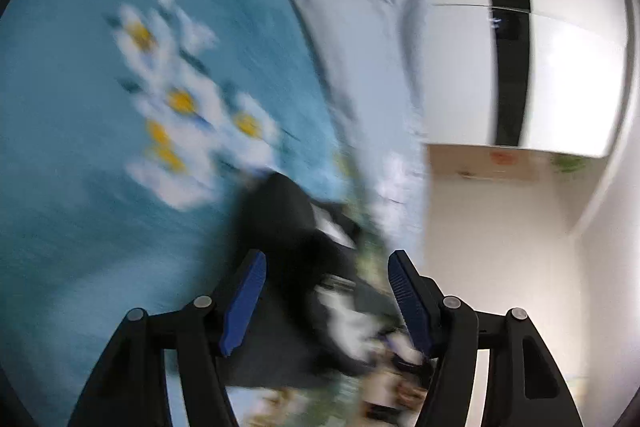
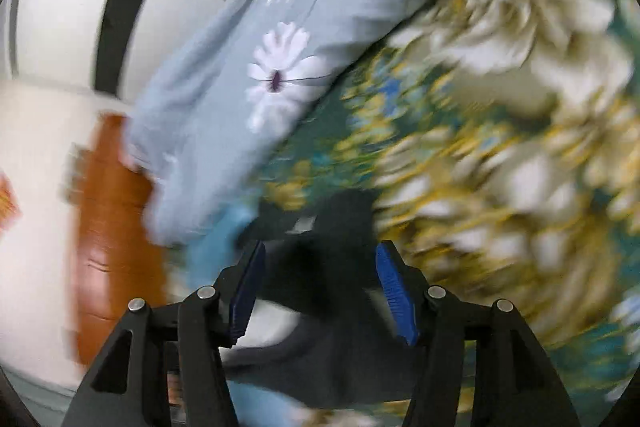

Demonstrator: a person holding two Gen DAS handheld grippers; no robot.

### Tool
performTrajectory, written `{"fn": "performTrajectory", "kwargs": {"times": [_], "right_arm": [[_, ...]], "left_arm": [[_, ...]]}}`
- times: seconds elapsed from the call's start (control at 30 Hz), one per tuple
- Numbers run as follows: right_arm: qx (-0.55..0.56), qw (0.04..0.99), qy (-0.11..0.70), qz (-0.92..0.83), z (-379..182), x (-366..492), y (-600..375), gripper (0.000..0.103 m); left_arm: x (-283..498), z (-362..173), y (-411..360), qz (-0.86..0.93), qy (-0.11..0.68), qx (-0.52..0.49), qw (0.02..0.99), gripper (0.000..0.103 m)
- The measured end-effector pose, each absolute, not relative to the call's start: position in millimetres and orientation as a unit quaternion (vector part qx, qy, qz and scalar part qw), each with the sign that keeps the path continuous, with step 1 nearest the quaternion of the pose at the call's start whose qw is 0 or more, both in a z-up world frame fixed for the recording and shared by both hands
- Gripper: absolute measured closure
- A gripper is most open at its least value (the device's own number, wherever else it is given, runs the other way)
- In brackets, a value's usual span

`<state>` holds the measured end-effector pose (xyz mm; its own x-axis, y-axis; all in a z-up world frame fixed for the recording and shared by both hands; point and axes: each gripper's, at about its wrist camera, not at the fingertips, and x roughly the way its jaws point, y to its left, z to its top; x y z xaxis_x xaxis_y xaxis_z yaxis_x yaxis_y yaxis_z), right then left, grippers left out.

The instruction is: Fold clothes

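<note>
Both views are motion-blurred. In the left wrist view a black garment (image 1: 296,267) with white markings lies on a teal floral bedspread (image 1: 100,147). My left gripper (image 1: 326,301) is open, its blue pads either side of the garment without closing on it. In the right wrist view the same black garment (image 2: 328,307) lies between the blue pads of my right gripper (image 2: 318,291), which is also open. The garment's full shape is hidden by blur and the fingers.
A pale grey-blue duvet (image 1: 360,7) with a daisy print (image 2: 280,75) lies bunched along the bed. A brown wooden piece (image 2: 112,235) and white wall (image 1: 500,227) lie beyond the bed edge. A black-and-white wardrobe (image 1: 520,47) stands behind.
</note>
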<state>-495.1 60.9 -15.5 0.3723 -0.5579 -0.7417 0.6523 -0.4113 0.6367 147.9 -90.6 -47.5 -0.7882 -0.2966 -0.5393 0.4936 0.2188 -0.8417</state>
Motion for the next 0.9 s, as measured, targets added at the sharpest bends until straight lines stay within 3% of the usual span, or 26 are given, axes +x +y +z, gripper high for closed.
{"fn": "performTrajectory", "kwargs": {"times": [0.17, 0.4, 0.6, 0.83, 0.9], "right_arm": [[0.569, 0.559, 0.256, -0.546, -36.2, -440.4, 30.8, 0.044], [0.497, 0.627, 0.284, -0.529, -20.8, -413.8, -4.6, 0.044], [0.514, 0.616, 0.247, -0.544, -28.6, -421.3, -33.4, 0.044], [0.560, 0.592, 0.222, -0.535, -44.8, -421.1, -47.4, 0.045], [0.563, 0.584, 0.225, -0.541, -45.2, -419.9, -46.9, 0.061]], "left_arm": [[98.9, -61.3, -101.8, -0.626, 0.622, 0.274, 0.383, 0.037], [35.2, -32.1, -111.1, -0.713, 0.504, 0.347, 0.344, 0.037], [13.3, -19.9, -117.7, -0.718, 0.484, 0.358, 0.349, 0.038], [5.4, -23.9, -118.3, -0.714, 0.495, 0.346, 0.354, 0.071], [7.9, -25.3, -119.6, -0.713, 0.504, 0.330, 0.358, 0.082]]}}
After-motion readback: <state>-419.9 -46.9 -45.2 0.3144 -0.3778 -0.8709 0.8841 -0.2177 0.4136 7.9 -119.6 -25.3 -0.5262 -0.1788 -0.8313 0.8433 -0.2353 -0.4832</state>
